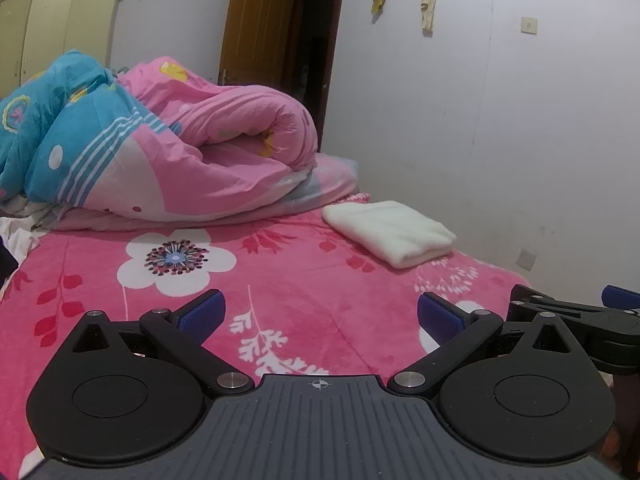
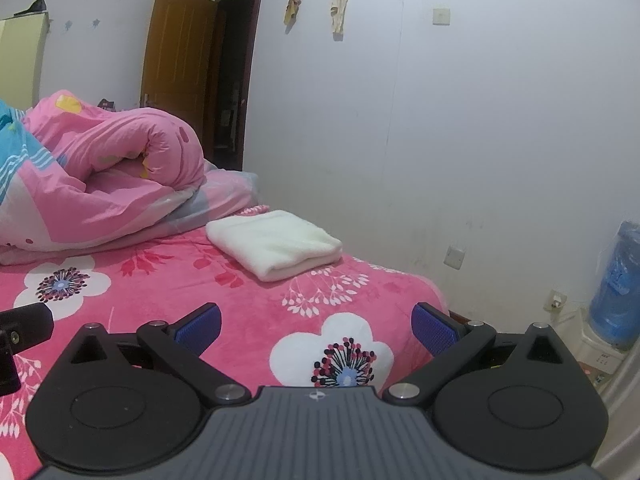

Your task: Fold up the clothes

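A white cloth (image 2: 276,243) lies folded flat on the bed (image 2: 248,312), well ahead of me. My left tongs (image 1: 320,318) and right tongs (image 2: 316,326) hang spread, holding nothing; no loose garment shows.

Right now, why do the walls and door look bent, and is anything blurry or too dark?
In the left wrist view, the fisheye lens bows the door and darkens the corners; the left gripper looks huge but sharp. In the right wrist view, the wall curves likewise, light is soft and even, the folded white cloth casts only a faint shadow, and the blue bottle at the edge smears slightly.
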A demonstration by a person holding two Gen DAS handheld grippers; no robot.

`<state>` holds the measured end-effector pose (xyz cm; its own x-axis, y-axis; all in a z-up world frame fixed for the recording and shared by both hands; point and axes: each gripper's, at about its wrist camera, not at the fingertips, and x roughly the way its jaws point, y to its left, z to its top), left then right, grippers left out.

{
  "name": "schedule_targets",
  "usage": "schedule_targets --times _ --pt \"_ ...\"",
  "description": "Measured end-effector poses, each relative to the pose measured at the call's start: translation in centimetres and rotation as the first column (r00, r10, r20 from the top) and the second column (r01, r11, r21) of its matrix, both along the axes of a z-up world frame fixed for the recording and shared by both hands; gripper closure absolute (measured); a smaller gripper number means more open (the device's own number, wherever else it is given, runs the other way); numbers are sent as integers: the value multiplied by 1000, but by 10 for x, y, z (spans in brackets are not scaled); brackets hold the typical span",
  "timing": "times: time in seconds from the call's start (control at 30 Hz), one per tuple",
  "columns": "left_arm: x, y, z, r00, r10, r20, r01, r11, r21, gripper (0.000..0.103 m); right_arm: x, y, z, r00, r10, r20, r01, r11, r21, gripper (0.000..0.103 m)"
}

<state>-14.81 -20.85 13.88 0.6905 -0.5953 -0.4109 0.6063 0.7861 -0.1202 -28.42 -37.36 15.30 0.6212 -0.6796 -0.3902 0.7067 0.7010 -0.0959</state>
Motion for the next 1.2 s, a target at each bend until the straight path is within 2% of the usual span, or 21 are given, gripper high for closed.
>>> schedule_targets --times 1.2 --pt "-3 -16 -5 999 -32 -23 32 999 7 0 -4 -13 -2 999 -36 -11 36 999 0 0"
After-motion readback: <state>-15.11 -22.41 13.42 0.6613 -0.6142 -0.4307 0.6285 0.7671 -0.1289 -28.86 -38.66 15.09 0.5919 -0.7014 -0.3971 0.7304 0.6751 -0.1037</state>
